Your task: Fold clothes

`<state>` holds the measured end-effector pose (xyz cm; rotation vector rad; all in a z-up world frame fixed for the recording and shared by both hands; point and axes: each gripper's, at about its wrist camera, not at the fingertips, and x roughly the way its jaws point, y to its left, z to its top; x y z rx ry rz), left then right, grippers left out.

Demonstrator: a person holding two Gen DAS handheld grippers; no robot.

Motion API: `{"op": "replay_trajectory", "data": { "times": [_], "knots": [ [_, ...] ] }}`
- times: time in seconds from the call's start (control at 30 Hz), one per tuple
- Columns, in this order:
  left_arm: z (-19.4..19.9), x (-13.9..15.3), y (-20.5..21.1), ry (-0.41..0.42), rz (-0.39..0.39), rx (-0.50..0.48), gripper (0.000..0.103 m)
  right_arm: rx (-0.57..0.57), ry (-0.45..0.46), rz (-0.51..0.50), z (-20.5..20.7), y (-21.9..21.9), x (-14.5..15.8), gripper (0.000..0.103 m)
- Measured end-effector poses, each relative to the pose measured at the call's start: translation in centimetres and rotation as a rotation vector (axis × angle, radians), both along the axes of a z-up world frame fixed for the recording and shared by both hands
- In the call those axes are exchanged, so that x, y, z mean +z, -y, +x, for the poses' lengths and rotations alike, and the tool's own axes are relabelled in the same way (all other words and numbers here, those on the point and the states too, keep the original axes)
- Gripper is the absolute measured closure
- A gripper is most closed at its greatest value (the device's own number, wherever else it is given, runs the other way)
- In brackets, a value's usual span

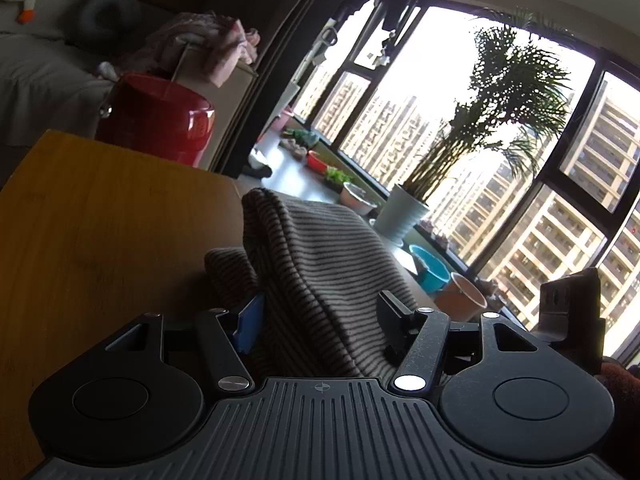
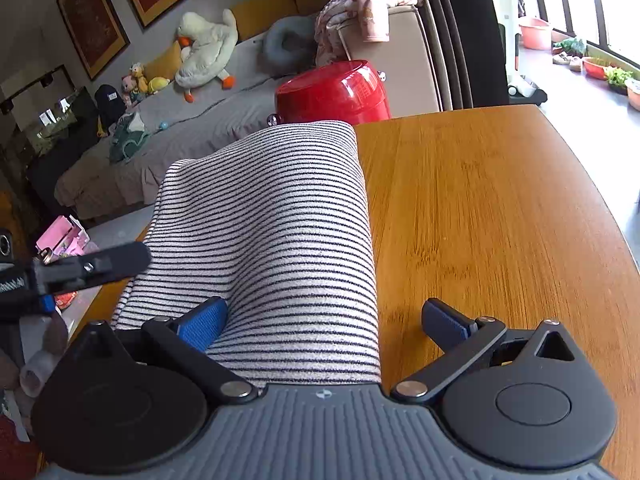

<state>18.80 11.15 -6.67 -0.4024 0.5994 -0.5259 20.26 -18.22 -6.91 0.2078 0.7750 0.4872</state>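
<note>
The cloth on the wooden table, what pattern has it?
Thin dark stripes on pale knitted cloth, clearest from the right wrist view.

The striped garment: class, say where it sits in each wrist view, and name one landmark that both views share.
Left wrist view: the striped garment rises at lower centre, between the claw fingers.
Right wrist view: it runs up the centre-left, along the wooden table.
Shared landmark: the red container beyond the table's far edge.

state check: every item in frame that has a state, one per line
striped garment: folded, on the table, humped up between both grippers
left gripper: open, garment between the pads
right gripper: open, straddling the garment's near edge
wooden table: bare beside the garment
red container: behind the table, lid on
</note>
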Motion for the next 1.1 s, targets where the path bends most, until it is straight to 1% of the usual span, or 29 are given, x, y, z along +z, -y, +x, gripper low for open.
{"op": "replay_trajectory", "data": {
  "times": [0.03, 0.1, 0.13, 0.23, 0.3, 0.4, 0.47, 0.57, 0.63, 0.67, 0.73, 0.8, 0.97, 1.1],
  "knots": [
    [0.3, -0.4, 0.1, -0.021, 0.009, 0.0, 0.043, 0.005, -0.01, 0.003, 0.1, 0.0, 0.1, 0.0],
    [0.4, -0.8, 0.1, -0.035, 0.007, -0.003, 0.043, 0.031, -0.056, -0.001, 0.9, 0.0, 0.8, 0.0],
    [0.4, -0.9, 0.1, -0.041, 0.005, -0.005, 0.042, 0.045, -0.039, -0.022, 1.1, -0.3, 1.6, 0.0],
    [0.6, -1.4, 0.1, -0.059, 0.0, -0.01, 0.041, 0.089, 0.096, -0.126, 1.2, -1.9, 4.9, 0.0],
    [0.6, -1.5, 0.2, -0.062, 0.0, -0.011, 0.04, 0.116, 0.18, -0.231, 1.8, -3.9, 7.0, 0.0],
    [0.4, -1.7, 0.1, -0.065, 0.001, -0.008, 0.038, 0.172, 0.27, -0.376, 3.6, -7.8, 8.4, 0.0],
    [0.3, -1.7, 0.2, -0.061, 0.007, -0.007, 0.038, 0.213, 0.262, -0.412, 5.2, -10.1, 8.0, 0.0],
    [0.2, -1.7, 0.2, -0.051, 0.025, 0.003, 0.037, 0.231, 0.171, -0.458, 8.1, -12.5, 5.4, 0.0],
    [0.1, -1.7, 0.1, -0.043, 0.041, 0.018, 0.037, 0.217, 0.136, -0.428, 9.0, -12.4, 4.6, 0.0],
    [0.2, -1.7, 0.0, -0.046, 0.035, 0.019, 0.037, 0.208, 0.121, -0.406, 9.4, -12.2, 4.5, 0.0],
    [0.2, -1.7, -0.2, -0.054, 0.02, 0.013, 0.037, 0.199, 0.129, -0.391, 9.0, -11.8, 4.5, 0.0],
    [0.2, -1.8, -0.1, -0.056, 0.021, 0.011, 0.036, 0.182, 0.141, -0.378, 8.3, -11.2, 4.6, 0.0],
    [0.1, -2.0, 0.0, -0.058, 0.027, 0.006, 0.032, 0.112, 0.091, -0.277, 8.1, -9.3, 4.6, 0.0],
    [0.2, -2.1, 0.0, -0.066, 0.023, 0.005, 0.028, 0.117, 0.071, -0.268, 7.8, -8.5, 4.7, 0.0]
  ]
}}
